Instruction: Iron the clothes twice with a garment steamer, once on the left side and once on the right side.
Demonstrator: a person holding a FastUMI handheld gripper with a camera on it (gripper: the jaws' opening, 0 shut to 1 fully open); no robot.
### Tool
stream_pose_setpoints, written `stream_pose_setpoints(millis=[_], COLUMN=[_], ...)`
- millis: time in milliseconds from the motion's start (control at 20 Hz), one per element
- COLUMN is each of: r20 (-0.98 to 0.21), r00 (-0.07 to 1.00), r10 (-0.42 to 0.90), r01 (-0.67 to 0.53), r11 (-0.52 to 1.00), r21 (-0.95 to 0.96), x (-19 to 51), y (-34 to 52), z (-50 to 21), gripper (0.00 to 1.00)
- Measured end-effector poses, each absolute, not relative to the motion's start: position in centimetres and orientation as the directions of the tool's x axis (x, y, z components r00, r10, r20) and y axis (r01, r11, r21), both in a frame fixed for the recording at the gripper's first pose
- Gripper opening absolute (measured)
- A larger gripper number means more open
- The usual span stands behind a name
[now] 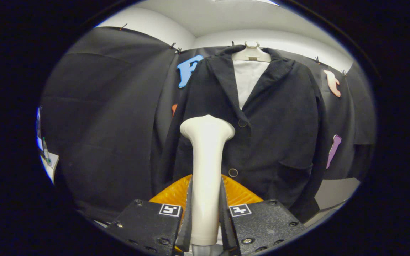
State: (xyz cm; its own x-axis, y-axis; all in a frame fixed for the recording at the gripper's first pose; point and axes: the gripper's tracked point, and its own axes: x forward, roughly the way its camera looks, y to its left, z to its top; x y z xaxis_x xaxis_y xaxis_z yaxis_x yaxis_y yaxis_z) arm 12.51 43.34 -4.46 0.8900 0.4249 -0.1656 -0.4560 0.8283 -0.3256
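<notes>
Steamer (206, 170), rigid and smooth, so slippery; tongs (205, 227) clamp its handle at lower centre, head up. Soft jacket (262, 124) hangs limp on hanger (251, 54), centre frame.

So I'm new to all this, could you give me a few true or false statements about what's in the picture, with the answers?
1. The gripper is shut on the steamer. True.
2. The jacket lies folded on a table. False: it hangs on a hanger.
3. The steamer's head stands before the jacket's front, beside its upper button. True.
4. The jacket is bright red. False: it is dark, with a white lining.
</notes>
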Motion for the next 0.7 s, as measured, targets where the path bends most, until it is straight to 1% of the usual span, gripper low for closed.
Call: stream_pose_setpoints(millis=[700], r20=[-0.384], r00=[0.847], r10=[0.368], r01=[-0.500], r11=[0.799], r21=[-0.335], x=[9.6], y=[40.6], z=[-8.4], gripper=[0.36])
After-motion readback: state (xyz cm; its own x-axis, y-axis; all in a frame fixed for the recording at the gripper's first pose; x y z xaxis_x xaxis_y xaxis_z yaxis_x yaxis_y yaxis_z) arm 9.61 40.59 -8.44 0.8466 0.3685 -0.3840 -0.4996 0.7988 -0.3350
